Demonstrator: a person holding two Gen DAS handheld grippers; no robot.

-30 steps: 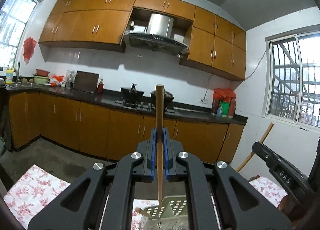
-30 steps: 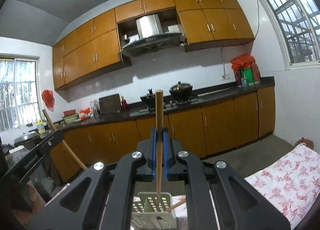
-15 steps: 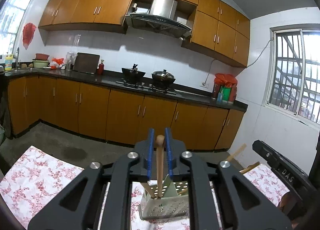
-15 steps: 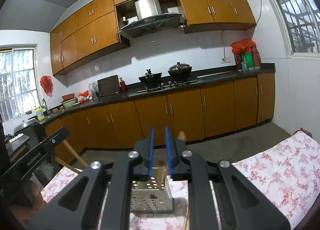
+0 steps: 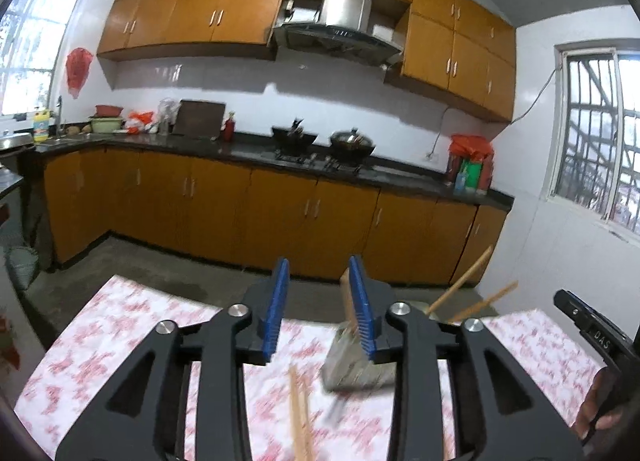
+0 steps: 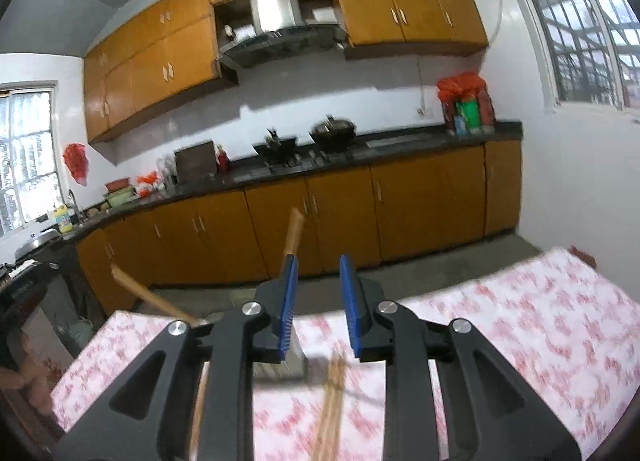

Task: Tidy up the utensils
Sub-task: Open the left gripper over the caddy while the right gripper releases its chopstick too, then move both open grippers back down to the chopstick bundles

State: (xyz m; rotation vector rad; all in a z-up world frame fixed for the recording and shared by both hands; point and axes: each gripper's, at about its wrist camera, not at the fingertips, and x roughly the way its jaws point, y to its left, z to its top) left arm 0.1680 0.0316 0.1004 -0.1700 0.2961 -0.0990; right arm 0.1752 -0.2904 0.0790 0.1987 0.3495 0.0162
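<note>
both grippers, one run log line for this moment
left gripper: opening, nothing gripped | right gripper: opening, nothing gripped | utensil holder: chopsticks inside | loose chopsticks: on tablecloth

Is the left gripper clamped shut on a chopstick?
No, the left gripper shows a clear gap, its jaws opening, and the chopstick leans only against one pad.

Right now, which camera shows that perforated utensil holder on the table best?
The left wrist view: the utensil holder shows its blurred side beside the blue fingers. In the right wrist view the utensil holder is mostly hidden behind the gripper's frame.
</note>
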